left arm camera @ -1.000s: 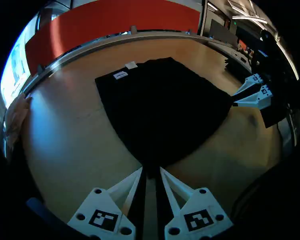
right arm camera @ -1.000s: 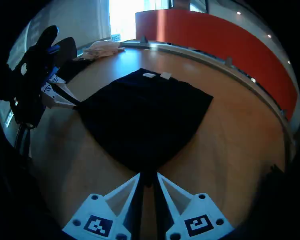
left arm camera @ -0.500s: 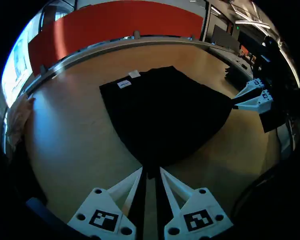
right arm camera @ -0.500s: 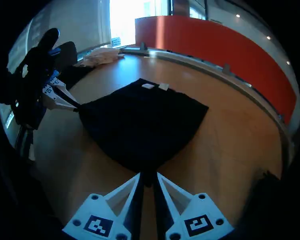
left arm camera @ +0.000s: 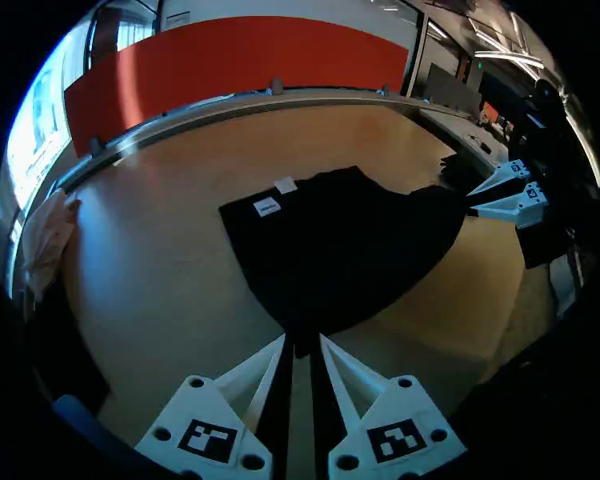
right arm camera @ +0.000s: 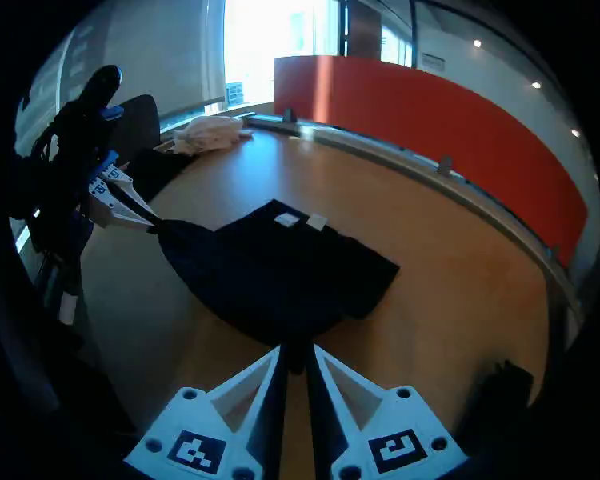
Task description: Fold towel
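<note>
Two corners of the black towel [left arm camera: 340, 248] now rise higher off the table [left arm camera: 156, 264]. The left gripper [left arm camera: 303, 346] and the right gripper [right arm camera: 298, 356] pinch them tightly, so folding seems to start.

**Wooden table with cloths on it**

A broad wooden table [left arm camera: 156, 264] with a glossy top spreads across both views; its far edge curves and carries a pale raised rim. A black towel [left arm camera: 340, 240] lies near the middle, its far part resting on the wood, with two small white tags [left arm camera: 266, 207] at that far edge. A crumpled pale cloth [right arm camera: 208, 132] sits at the table's edge, well apart from the towel. Just beside it lies a dark cloth [right arm camera: 156, 168].
</note>
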Demonstrator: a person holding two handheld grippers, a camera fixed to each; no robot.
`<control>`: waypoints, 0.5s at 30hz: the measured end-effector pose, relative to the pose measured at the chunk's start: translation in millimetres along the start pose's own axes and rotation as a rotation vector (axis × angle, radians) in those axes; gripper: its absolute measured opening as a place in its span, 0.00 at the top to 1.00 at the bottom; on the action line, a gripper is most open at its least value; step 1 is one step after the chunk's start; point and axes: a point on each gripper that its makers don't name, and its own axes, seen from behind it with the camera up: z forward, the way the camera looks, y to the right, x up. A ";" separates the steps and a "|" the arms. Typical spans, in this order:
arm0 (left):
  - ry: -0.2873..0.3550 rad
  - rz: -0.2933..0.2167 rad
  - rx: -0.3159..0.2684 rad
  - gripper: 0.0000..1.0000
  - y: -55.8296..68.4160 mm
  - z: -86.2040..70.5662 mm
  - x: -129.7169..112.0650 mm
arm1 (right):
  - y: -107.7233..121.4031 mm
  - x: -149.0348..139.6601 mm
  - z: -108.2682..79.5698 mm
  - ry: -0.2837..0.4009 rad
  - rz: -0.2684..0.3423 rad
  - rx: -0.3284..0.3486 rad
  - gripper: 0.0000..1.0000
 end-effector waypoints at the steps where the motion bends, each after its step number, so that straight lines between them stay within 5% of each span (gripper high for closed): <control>1: 0.003 -0.005 -0.002 0.86 1.0 -4.2 2.2 | -1.1 2.4 -4.3 0.001 0.002 0.001 0.85; 15: 0.018 -0.051 -0.032 0.86 17.3 -46.0 15.8 | -16.1 13.0 -45.0 -0.008 0.009 0.015 0.85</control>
